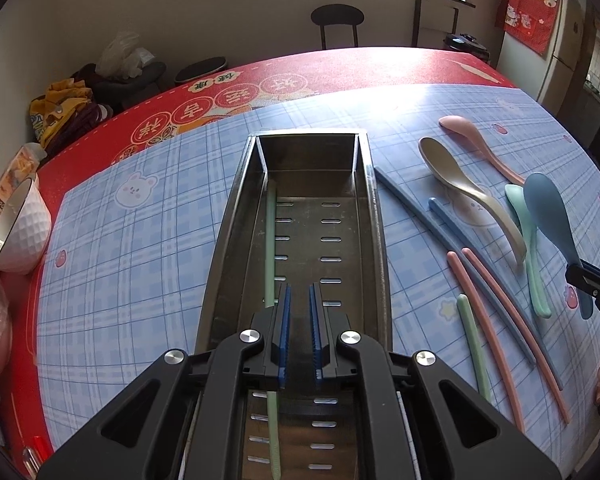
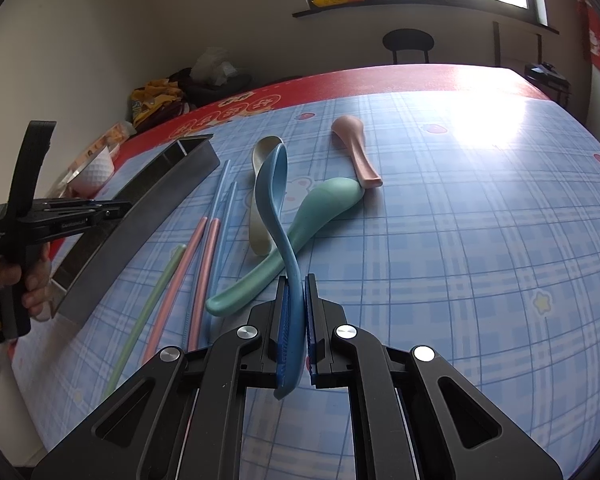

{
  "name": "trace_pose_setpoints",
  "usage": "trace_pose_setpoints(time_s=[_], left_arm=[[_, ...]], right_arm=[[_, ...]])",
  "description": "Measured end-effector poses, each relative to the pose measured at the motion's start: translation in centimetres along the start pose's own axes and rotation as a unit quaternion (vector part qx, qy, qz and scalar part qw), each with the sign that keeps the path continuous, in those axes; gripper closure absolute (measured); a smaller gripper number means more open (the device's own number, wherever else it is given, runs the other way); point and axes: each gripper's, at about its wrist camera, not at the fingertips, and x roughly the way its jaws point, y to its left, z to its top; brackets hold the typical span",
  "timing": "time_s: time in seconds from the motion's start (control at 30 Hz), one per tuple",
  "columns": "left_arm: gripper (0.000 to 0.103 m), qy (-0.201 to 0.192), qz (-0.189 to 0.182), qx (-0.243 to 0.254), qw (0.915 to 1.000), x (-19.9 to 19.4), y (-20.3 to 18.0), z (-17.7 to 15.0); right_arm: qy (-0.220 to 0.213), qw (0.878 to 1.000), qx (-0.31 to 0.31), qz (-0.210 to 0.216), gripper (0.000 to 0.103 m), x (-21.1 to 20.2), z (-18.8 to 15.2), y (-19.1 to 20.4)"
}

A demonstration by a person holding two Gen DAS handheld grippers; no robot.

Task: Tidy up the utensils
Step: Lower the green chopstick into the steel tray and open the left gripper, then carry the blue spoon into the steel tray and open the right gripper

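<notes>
While the left gripper (image 1: 300, 312) hangs over the steel tray (image 1: 374, 216) with its jaws slightly parted and nothing between them, a green chopstick (image 1: 271, 240) lies inside; the right gripper (image 2: 295, 300) clamps the blue spoon (image 2: 274, 188), lifted above the other spoons and chopsticks right of the tray.

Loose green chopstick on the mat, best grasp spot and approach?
Grip the green chopstick near mid-length, coming from straight above with the jaws across its width. It lies flat on the mat, and a pink chopstick runs close along its right side, so a thin pinch from above seems likeliest to fit that gap.
</notes>
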Motion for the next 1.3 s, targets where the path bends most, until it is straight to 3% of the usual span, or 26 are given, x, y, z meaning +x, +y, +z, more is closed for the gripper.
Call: trace_pose_setpoints(time_s=[0.2, 0.27, 0.53, 0.67, 0.8, 0.97, 1.1, 1.3], left_arm=[[0.072, -0.06, 0.009, 0.032, 0.9976, -3.7, -0.5, -1.4], [0.055, -0.091, 0.011, 0.034, 0.9952, -5.2, -0.2, -2.4], [0.021, -0.193, 0.028, 0.005, 0.9808, -8.8, 2.7, -6.8], [0.008, -0.219, 0.074, -0.001, 0.973, -8.9, 3.7, -8.1], [0.006, -0.235, 0.082, -0.02, 0.9685, -8.5, 5.1, -9.2], [0.006, -0.231, 0.068, -0.07, 0.9681, -7.2, 7.1, -9.7], [0.006, -0.222, 0.034, -0.112, 0.9678, -6.9, 9.0, -9.8], [0.006, -0.215, 0.018, -0.172, 0.9614, -6.6, 11.3, -10.3]], right_arm=[[0.001, 1.0, 0.007, 0.0, 0.096, 0.0, -0.1, -0.2], [0.001, 1.0, 0.011, 0.0, 0.096, -0.1, -0.1, -0.4], [0.002, 1.0, 0.016, -0.016, 0.096, -0.1, 0.1, -0.3], [0.011, 0.999, 0.017, -0.035, 0.096, 0.0, 0.4, 0.2], [0.016, 0.999, 0.032, -0.041, 0.096, -0.2, 1.3, 0.8], [0.016, 0.998, 0.062, 0.006, 0.096, 0.2, 3.5, 4.0], [0.042, 0.996, 0.072, 0.038, 0.096, 2.6, 5.3, 7.8], [0.079, 0.989, 0.108, 0.059, 0.096, 7.4, 7.6, 12.9]])
